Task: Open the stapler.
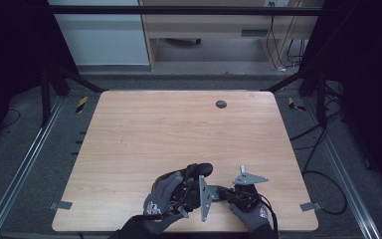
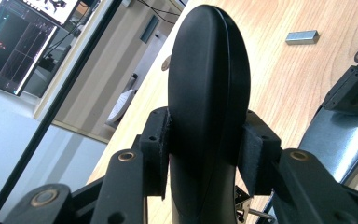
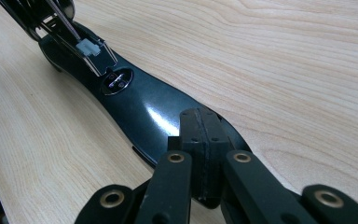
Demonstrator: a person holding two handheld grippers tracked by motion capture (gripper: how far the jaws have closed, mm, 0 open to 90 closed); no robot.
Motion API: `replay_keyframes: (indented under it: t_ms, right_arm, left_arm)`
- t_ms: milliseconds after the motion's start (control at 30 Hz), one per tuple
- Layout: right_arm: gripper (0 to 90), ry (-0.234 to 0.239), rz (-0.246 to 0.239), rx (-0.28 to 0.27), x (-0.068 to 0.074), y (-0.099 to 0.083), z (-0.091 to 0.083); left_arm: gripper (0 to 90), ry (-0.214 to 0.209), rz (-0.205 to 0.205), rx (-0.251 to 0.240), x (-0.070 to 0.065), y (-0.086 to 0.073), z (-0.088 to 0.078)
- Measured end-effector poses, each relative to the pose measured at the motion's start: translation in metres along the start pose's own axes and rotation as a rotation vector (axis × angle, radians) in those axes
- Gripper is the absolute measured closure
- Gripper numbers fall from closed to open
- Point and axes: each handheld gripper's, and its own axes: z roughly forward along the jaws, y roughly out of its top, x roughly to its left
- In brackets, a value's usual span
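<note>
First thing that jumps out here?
The glossy black mouse, clamped upright between the left gripper's jaws near the table's front edge. In the right gripper view its underside faces the camera, sensor window showing, with the right gripper shut, pads together, just over its near end. Otherwise, a small metal block lies alone on the wood farther off.
</note>
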Motion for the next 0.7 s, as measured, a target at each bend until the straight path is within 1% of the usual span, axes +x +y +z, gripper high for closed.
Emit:
replay_keyframes:
  t_ms: [200, 267, 367, 433, 600, 633, 700]
  right_arm:
    - [90.0, 0.001, 0.0, 0.0, 0.0, 0.0, 0.0]
    - [90.0, 0.0, 0.0, -0.002, 0.0, 0.0, 0.0]
    - [90.0, -0.001, 0.001, -0.001, 0.0, 0.0, 0.0]
    - [90.0, -0.001, 0.001, -0.001, 0.0, 0.0, 0.0]
    - [90.0, -0.002, 0.0, 0.0, 0.0, 0.0, 0.0]
    - [90.0, -0.001, 0.001, 0.0, 0.0, 0.0, 0.0]
    - [90.0, -0.002, 0.002, 0.0, 0.0, 0.0, 0.0]
  left_arm:
    - [58.9, 0.007, -0.018, -0.004, 0.005, -0.002, -0.004]
    - [58.9, 0.007, -0.032, -0.008, 0.007, -0.003, -0.005]
    - [58.9, 0.007, -0.037, -0.006, 0.01, -0.004, -0.007]
    - [58.9, 0.008, -0.054, -0.012, 0.012, -0.005, -0.008]
    - [58.9, 0.006, -0.082, -0.017, 0.017, -0.007, -0.011]
    - [58.9, 0.001, -0.089, -0.016, 0.018, -0.008, -0.011]
    - [58.9, -0.001, -0.095, -0.018, 0.019, -0.009, -0.012]
